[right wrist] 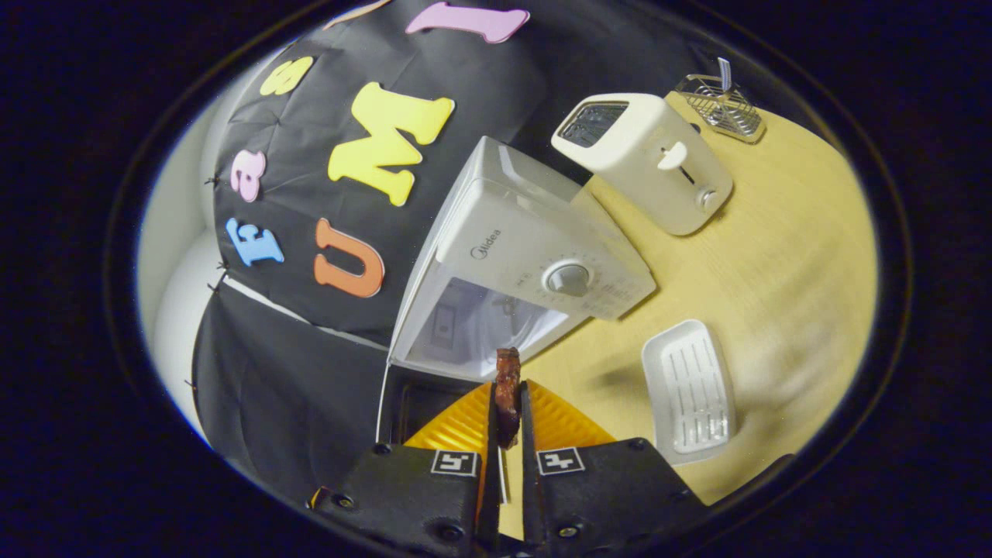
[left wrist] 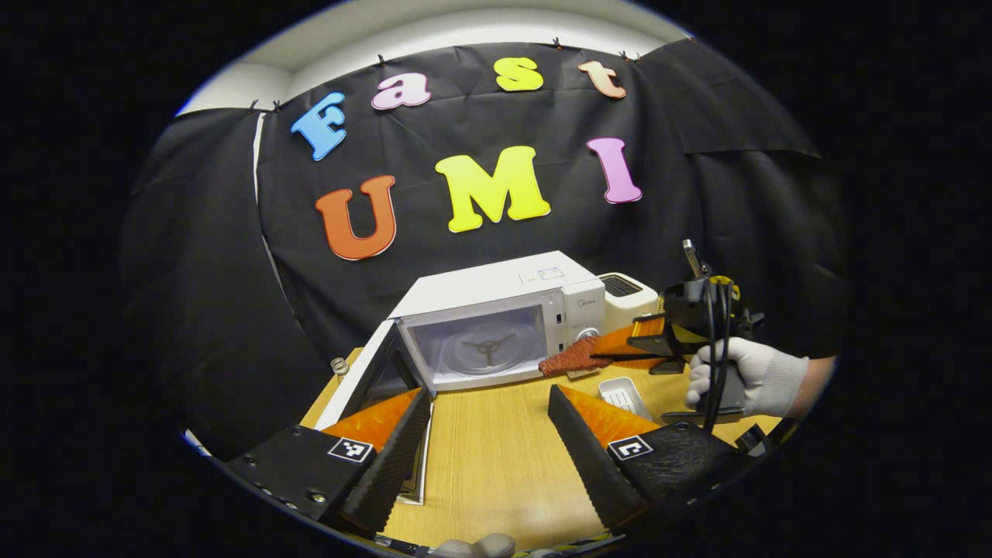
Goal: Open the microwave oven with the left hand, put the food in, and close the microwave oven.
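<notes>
Black cloth backs a wooden table (left wrist: 496, 457) where the microwave oven (left wrist: 496, 322) stands with its door (left wrist: 364, 380) swung wide. From the right, a gloved hand (left wrist: 744, 376) holds the right gripper (right wrist: 508, 418) level, clamped on a reddish-brown strip of food (left wrist: 575, 358) whose long axis points at the oven's cavity, just outside it. Low over the table, the left gripper (left wrist: 488, 434) is spread wide, holding nothing.

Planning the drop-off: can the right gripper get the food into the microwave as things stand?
Probably yes. The microwave door is swung wide open, the right gripper is shut on the food just in front of the opening, and nothing lies between them.
</notes>
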Tool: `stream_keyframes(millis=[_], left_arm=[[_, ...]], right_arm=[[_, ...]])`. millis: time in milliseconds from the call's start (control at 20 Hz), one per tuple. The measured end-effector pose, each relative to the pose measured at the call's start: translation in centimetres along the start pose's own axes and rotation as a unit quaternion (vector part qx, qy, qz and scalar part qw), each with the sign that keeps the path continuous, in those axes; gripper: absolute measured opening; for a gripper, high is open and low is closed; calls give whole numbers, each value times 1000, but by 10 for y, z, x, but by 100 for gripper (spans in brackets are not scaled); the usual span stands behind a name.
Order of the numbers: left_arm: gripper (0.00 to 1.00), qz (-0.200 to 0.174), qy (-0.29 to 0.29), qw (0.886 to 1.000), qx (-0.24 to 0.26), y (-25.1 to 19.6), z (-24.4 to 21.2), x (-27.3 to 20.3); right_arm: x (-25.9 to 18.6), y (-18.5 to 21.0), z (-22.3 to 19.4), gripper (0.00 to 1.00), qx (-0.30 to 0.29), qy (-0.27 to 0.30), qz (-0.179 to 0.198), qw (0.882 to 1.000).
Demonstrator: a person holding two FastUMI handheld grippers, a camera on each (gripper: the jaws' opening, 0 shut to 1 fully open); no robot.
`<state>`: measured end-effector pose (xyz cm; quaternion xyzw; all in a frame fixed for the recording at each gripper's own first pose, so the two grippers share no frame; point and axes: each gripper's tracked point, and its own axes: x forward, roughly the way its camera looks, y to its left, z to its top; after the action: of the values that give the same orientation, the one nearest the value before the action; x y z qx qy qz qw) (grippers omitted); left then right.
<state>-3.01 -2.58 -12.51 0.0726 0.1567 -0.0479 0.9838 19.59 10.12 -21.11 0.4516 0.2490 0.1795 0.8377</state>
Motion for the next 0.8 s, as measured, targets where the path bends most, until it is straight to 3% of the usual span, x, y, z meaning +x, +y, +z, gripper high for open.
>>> stream_keyframes(millis=[150, 400, 800], left_arm=[[94, -21, 1, 1000, 13, 15, -10, -6], [94, -25, -5, 999, 23, 41, -25, -13], [94, 7, -7, 1000, 17, 85, -46, -17]], right_arm=[[37, 11, -9, 14, 15, -48, -9, 999], [106, 27, -35, 15, 36, -97, -28, 994], [192, 35, -40, 15, 90, -164, -61, 980]])
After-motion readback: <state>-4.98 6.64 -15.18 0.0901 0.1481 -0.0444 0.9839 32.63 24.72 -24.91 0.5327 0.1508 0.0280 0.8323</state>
